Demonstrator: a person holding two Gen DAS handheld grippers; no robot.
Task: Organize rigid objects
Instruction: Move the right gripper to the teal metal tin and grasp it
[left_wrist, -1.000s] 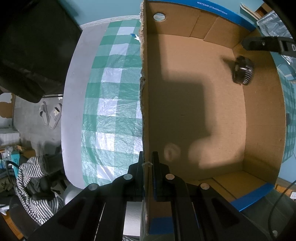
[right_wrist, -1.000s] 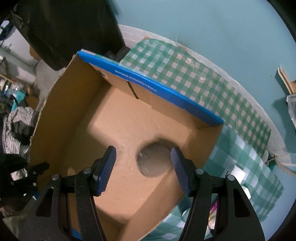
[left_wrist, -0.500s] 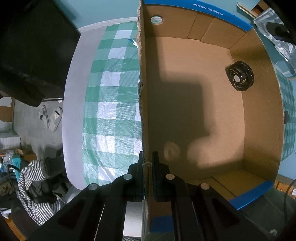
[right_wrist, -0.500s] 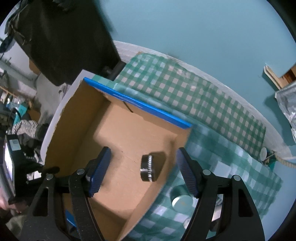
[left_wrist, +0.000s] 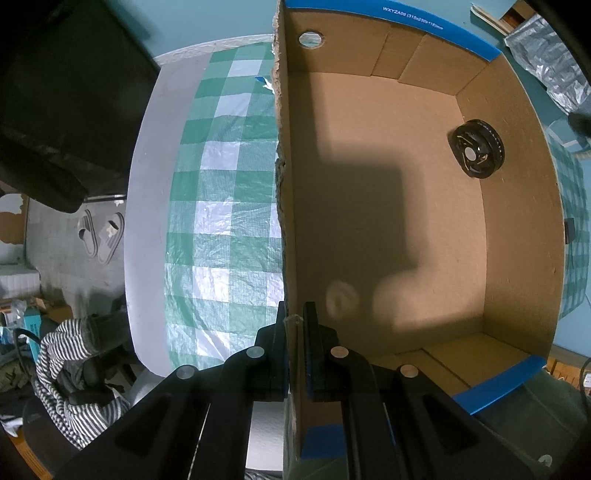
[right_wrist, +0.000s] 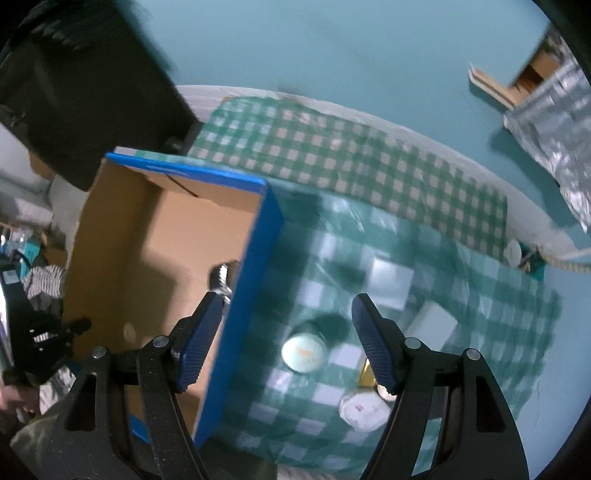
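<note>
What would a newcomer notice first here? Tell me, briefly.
The big cardboard box with blue-taped rims fills the left wrist view, and the left claw is clamped on its wall. A single black round part lies in the box's far corner. Outside it, the open right claw hangs above a small round tin on the green checked tablecloth.

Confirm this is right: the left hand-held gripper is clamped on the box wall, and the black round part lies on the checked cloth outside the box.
One thing is wrong. The left hand-held gripper is indeed clamped on the cardboard box wall, but the black round part lies inside the box, on its floor near the far side wall, not on the checked cloth. The left wrist view shows it.
</note>
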